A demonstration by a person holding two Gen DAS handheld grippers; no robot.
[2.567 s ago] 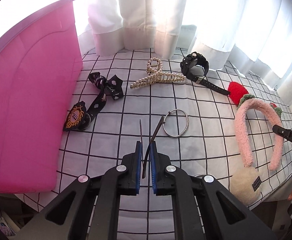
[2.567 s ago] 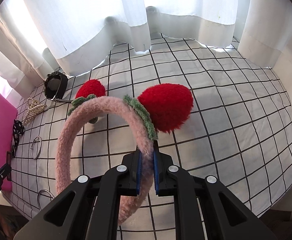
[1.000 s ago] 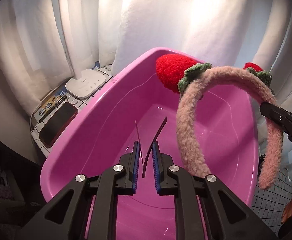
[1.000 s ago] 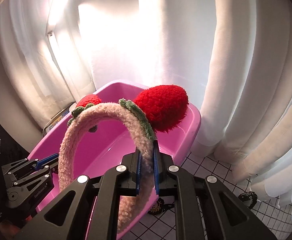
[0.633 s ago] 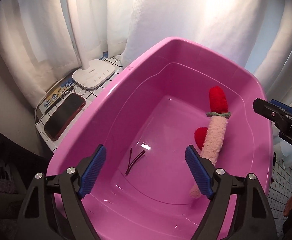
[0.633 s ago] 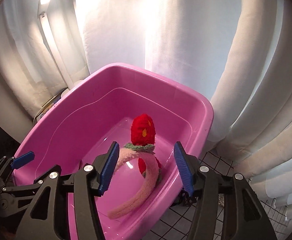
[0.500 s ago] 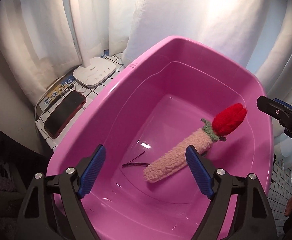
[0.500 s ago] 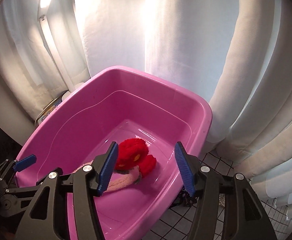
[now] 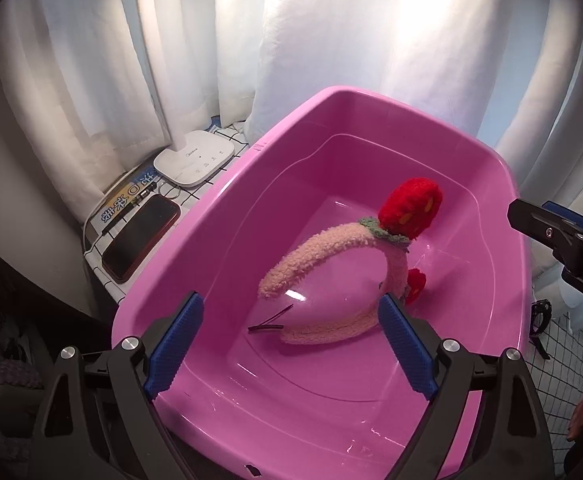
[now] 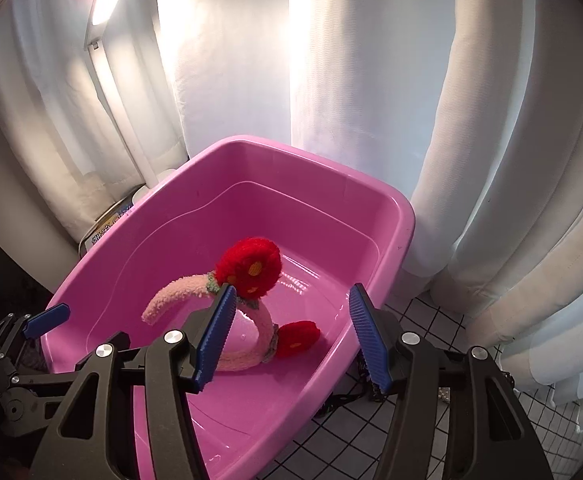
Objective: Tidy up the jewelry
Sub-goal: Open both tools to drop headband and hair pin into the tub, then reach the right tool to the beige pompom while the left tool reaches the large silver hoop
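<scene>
Pink tub (image 9: 371, 98) on the checked table (image 10: 431, 320) | fuzzy headband (image 9: 331, 246) lies inside, near my right wall | thin black pin (image 9: 269, 322) on the tub floor, touching the headband | my left gripper (image 9: 289, 344) spread wide, holding nothing | my right gripper (image 10: 291, 336) spread wide too, over the tub's right edge

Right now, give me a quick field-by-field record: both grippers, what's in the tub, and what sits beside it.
left gripper: open, holding nothing, above the tub's near end
right gripper: open, holding nothing, above the tub
pink tub: holds two items
strawberry headband: inside tub, resting on its floor, one red strawberry up, the other down by the floor
dark hairpin: on tub floor beside the headband's near end
phone: on the checked cloth left of tub
lamp base: white, behind the phone
</scene>
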